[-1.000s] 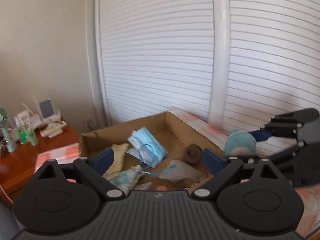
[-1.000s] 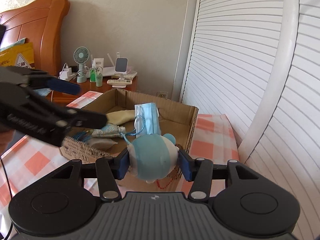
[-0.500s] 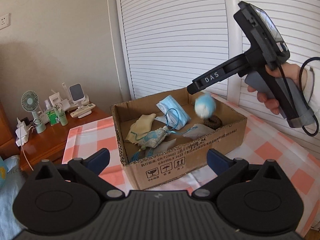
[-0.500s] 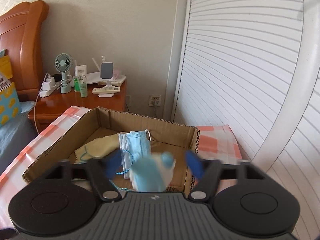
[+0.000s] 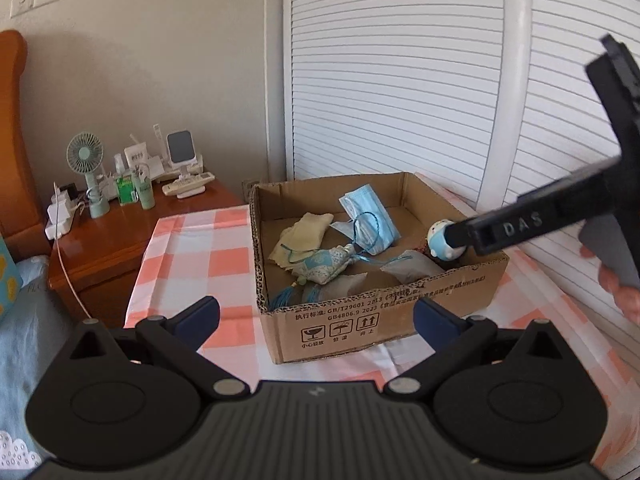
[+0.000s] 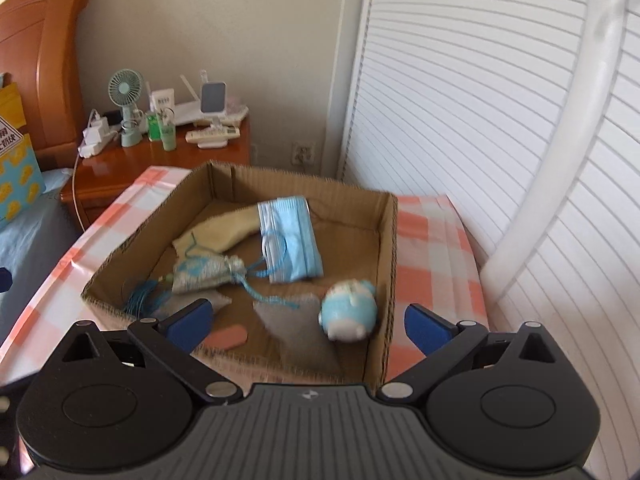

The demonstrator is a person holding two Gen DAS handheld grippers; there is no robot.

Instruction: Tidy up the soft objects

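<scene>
A cardboard box (image 5: 384, 320) (image 6: 386, 248) stands on the checked cloth. In it lie a blue face mask (image 5: 370, 216) (image 6: 290, 236), a yellowish cloth (image 5: 304, 232) (image 6: 224, 232), a tasselled sachet (image 5: 326, 266) (image 6: 204, 272), grey pouches (image 5: 408, 268) (image 6: 296, 320) and a round blue-and-white plush toy (image 5: 440, 238) (image 6: 349, 312). My right gripper (image 6: 306, 322) hangs above the box's near right corner; its jaws are opening, and the toy lies loose below them. The left gripper (image 5: 316, 318) is open and empty, short of the box's front wall.
A wooden nightstand (image 5: 120, 240) at the left carries a small fan (image 5: 86, 160), bottles and a remote. White louvred doors (image 5: 400, 80) run close behind and right of the box. A bed (image 5: 24, 320) lies at far left. A person's hand (image 5: 624, 292) holds the right tool.
The right gripper's jaws spread and let go of the blue plush toy, which dropped into the box. The left gripper drew back from over the box to its front.
</scene>
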